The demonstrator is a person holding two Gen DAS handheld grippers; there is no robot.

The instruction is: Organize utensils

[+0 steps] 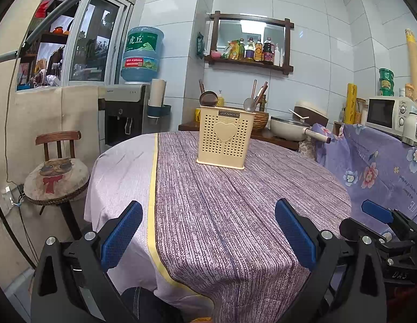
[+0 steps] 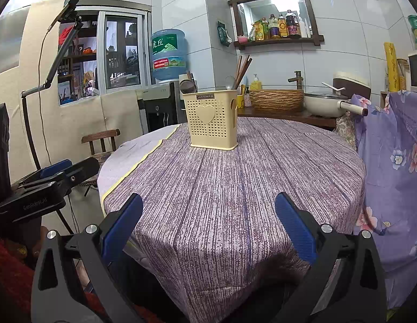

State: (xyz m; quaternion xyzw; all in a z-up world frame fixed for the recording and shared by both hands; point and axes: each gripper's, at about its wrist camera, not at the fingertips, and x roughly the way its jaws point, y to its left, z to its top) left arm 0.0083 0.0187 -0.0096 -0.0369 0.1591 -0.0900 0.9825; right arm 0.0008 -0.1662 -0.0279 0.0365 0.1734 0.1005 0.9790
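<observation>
The cream utensil holder (image 1: 225, 136) stands upright, well ahead of both the left gripper (image 1: 208, 231) and right gripper (image 2: 208, 226), whose fingers are wide and empty; neither is clearly nearer.

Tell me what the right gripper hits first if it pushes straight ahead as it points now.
Probably the utensil holder. The open right gripper aims across bare tablecloth toward it; nothing else shows between, though height and depth are uncertain.

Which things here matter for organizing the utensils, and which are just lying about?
For the job:
utensil holder
ladle
spoon
chopsticks
left gripper, open
right gripper, open

Just lying about:
water jug
bottle shelf
white pan
microwave
chair
</observation>
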